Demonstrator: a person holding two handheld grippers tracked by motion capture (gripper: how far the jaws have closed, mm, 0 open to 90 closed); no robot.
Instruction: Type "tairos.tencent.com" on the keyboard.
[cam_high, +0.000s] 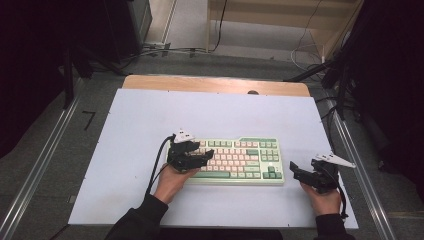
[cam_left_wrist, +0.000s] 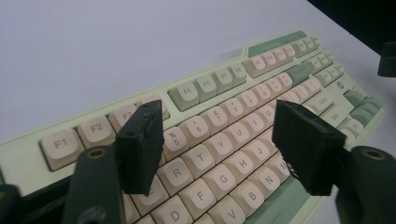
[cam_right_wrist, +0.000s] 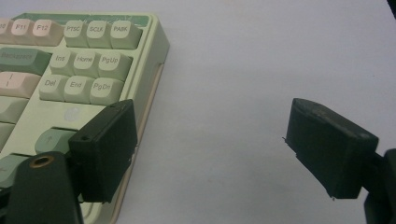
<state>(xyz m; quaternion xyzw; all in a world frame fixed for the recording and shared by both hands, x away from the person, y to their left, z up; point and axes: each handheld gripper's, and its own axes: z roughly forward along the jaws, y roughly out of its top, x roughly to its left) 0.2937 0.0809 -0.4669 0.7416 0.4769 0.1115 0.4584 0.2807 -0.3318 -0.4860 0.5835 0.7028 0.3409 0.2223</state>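
Work surface: a white sheet (cam_high: 150, 125) covers the table; the keyboard lies on it, toward the person's side and slightly right of centre.

Keyboard (cam_high: 239, 160): green case with cream, pink and green keys, lying flat, long side running left to right in the high view.

Left gripper (cam_high: 196, 156): held over the left end of the keyboard. Jaws stand apart with nothing clamped between them.

Left gripper view: the two black jaws straddle the letter rows of the keyboard (cam_left_wrist: 243, 121). One jaw sits above the number and Q-row keys, the other above the keys near J and the bottom row. The gap between them frames the T, Y, G, H area. Whether the jaw tips rest on the keycaps or hover just above them cannot be told from this angle.

Right gripper (cam_high: 298, 172): held just beside the right end of the keyboard, over the bare sheet. Jaws wide apart, nothing between them.

Right gripper view: one jaw overlaps the right edge of the keyboard (cam_right_wrist: 93, 60), near the arrow key; the other jaw is well clear, over the sheet.

Hands: each hand grasps its gripper from the near edge of the table; dark sleeves enter at the bottom of the high view.
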